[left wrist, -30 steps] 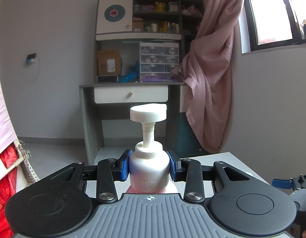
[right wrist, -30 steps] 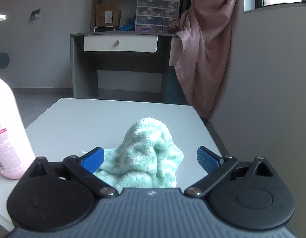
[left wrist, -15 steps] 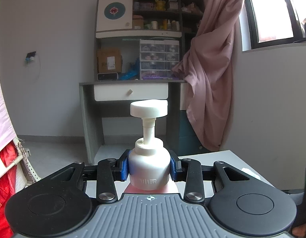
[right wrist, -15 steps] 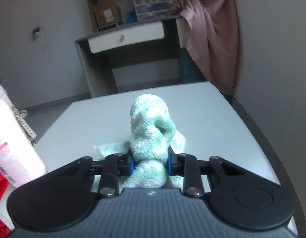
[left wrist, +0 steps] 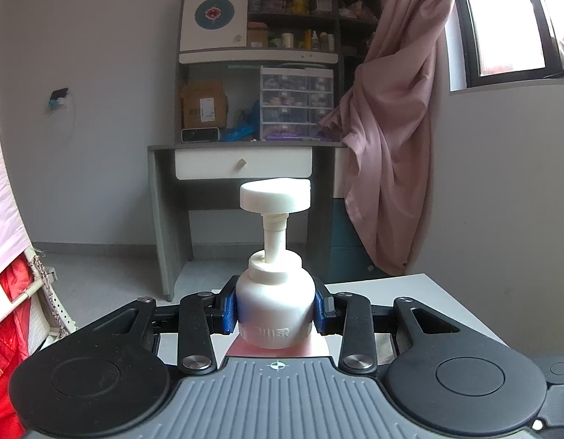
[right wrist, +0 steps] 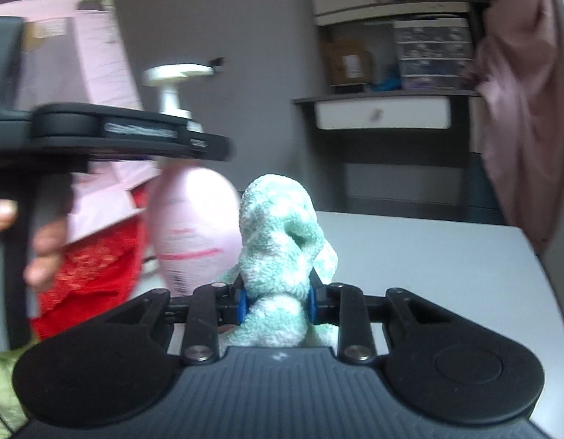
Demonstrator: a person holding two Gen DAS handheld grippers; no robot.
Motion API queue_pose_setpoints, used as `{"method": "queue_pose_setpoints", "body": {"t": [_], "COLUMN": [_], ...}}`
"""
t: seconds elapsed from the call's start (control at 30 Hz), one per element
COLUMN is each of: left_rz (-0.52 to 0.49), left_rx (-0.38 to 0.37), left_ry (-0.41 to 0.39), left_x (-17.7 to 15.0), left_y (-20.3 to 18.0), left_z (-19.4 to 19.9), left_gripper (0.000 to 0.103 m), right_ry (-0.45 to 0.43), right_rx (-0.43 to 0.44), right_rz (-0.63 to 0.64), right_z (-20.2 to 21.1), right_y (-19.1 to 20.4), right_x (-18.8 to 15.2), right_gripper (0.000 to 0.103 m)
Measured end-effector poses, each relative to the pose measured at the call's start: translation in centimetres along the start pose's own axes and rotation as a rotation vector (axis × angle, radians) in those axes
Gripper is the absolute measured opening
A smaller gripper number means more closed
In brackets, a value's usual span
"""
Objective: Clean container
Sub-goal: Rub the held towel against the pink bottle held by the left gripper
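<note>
A pink pump bottle (left wrist: 275,311) with a white cap and pump head stands upright in my left gripper (left wrist: 274,309), which is shut on its white shoulder. In the right wrist view the bottle (right wrist: 194,226) hangs above the white table, its pink body just left of a green-and-white towel (right wrist: 282,248). My right gripper (right wrist: 275,301) is shut on the towel and holds it bunched up beside the bottle. I cannot tell whether towel and bottle touch; the view is blurred.
The white table (right wrist: 428,256) lies below and to the right. A grey desk with a white drawer (left wrist: 241,168) and shelves stands against the far wall. A pink curtain (left wrist: 388,128) hangs at the right. Red cloth (right wrist: 91,267) lies at the left.
My right gripper closed on the towel, lifted it and swung left toward the bottle. My left gripper has raised the bottle a little off the table.
</note>
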State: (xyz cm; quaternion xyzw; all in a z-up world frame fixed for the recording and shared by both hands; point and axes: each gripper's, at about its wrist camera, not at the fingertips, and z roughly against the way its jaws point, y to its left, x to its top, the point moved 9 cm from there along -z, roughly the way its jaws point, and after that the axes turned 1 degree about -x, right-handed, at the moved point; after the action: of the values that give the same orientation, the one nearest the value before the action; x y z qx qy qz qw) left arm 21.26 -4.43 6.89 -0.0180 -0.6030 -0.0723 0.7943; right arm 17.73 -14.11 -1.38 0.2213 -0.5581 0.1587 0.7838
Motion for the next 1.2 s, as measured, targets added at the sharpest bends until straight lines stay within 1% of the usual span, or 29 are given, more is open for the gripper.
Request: {"method": "queue_pose_setpoints", "body": {"t": [0.13,0.23,0.27,0.33,0.5,0.63,0.77,0.83,1.0,1.1,1.2], "left_rz": [0.008,0.010,0.015,0.009,-0.004,-0.018,-0.007,0.000,0.002,0.008,0.010], "left_rx": [-0.004,-0.008,-0.004,-0.002,0.005,0.007,0.003,0.000,0.002,0.004,0.004], "left_ry": [0.003,0.003,0.006,0.006,0.008,0.018,0.023,0.025,0.027,0.029,0.027], "left_x": [0.1,0.0,0.9,1.2,1.2,1.0,1.1,1.1,1.3,1.4,1.2], "left_y": [0.3,0.4,-0.2,-0.6,-0.9,-1.3,-1.2,-1.2,-0.6,-0.4,0.0], "left_z": [-0.1,0.0,-0.3,-0.4,-0.6,-0.8,-1.1,-1.1,-1.5,-1.6,-1.7], "left_gripper": [0.038,0.038,0.038,0.038,0.038,0.038,0.038,0.038,0.038,0.038,0.038], "right_ry": [0.013,0.044,0.057,0.081,0.129,0.186,0.247,0.263,0.265,0.219,0.155], "right_rx": [0.049,0.047,0.046,0.047,0.062,0.077,0.087,0.083,0.077,0.092,0.112], "right_rz": [0.046,0.101,0.110,0.122,0.111,0.072,0.047,0.043,0.044,0.046,0.055], "right_z": [-0.6,-1.4,-1.7,-2.1,-2.9,-3.8,-4.5,-4.5,-4.5,-3.9,-2.5], "right_y": [1.8,2.6,2.6,2.6,2.0,1.4,1.0,1.0,1.0,1.4,2.4], "right_x": [1.6,2.2,2.3,2.3,0.6,-0.9,-2.2,-2.7,-2.3,-1.2,0.4], "right_gripper": [0.029,0.029,0.029,0.029,0.029,0.029,0.029,0.029,0.030,0.030,0.030]}}
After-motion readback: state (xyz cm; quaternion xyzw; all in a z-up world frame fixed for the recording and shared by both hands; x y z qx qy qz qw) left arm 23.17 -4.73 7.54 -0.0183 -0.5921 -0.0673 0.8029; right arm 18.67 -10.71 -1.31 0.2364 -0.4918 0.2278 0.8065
